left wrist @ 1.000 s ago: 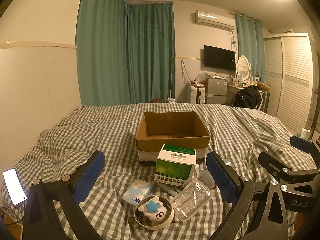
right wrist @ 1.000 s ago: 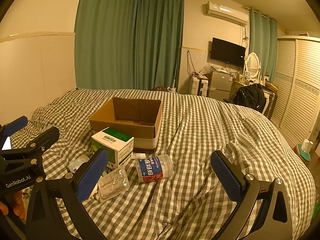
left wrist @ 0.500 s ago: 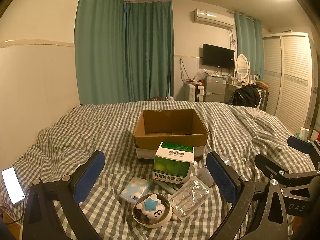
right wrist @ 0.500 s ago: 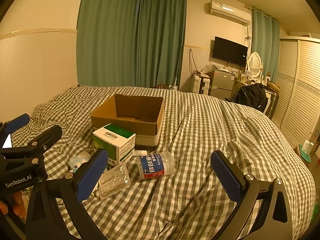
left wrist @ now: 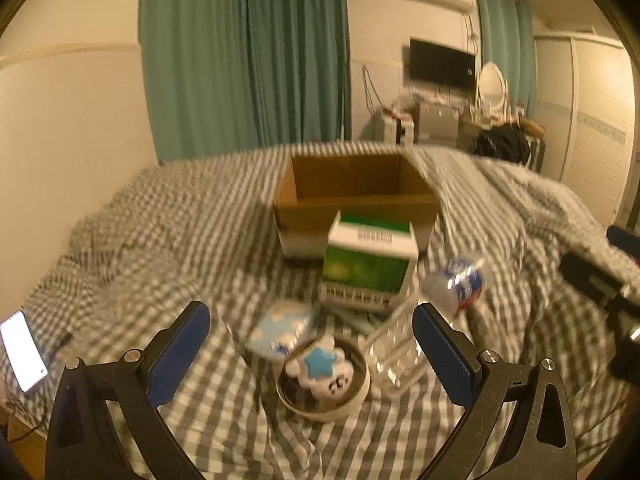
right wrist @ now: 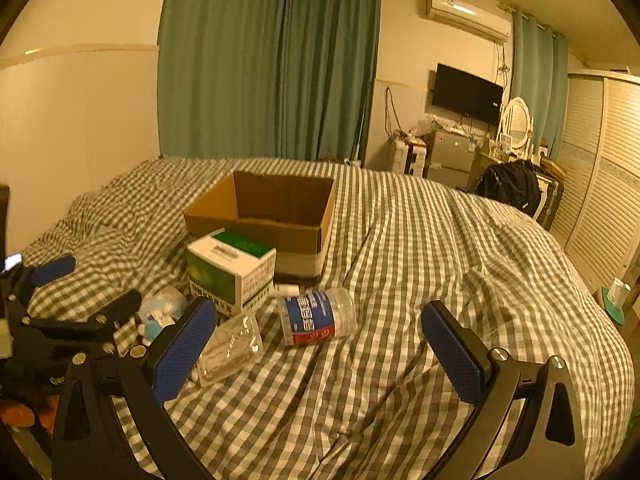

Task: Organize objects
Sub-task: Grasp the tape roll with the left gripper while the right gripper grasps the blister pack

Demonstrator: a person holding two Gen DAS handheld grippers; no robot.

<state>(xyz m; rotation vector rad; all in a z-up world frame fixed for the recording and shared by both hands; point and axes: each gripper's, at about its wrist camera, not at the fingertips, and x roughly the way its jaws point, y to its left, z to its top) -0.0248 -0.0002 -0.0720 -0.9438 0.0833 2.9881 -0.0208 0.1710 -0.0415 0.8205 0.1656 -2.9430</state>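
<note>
Checked bedspread [right wrist: 420, 240] holds cardboard box [right wrist: 272, 216], green curtains [right wrist: 268, 60] behind.

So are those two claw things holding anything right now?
Left gripper: open, holding nothing, hanging over the items on the bed.
Right gripper: open, holding nothing.

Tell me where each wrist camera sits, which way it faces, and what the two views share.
Left wrist: on the left gripper, facing the cardboard box head-on; open blue fingers show, right gripper at the frame's right edge.
Right wrist: on the right gripper, facing the box from its right; left gripper shows at left.
Shared: box, green-and-white carton, bottle, checked bedcover.
</note>
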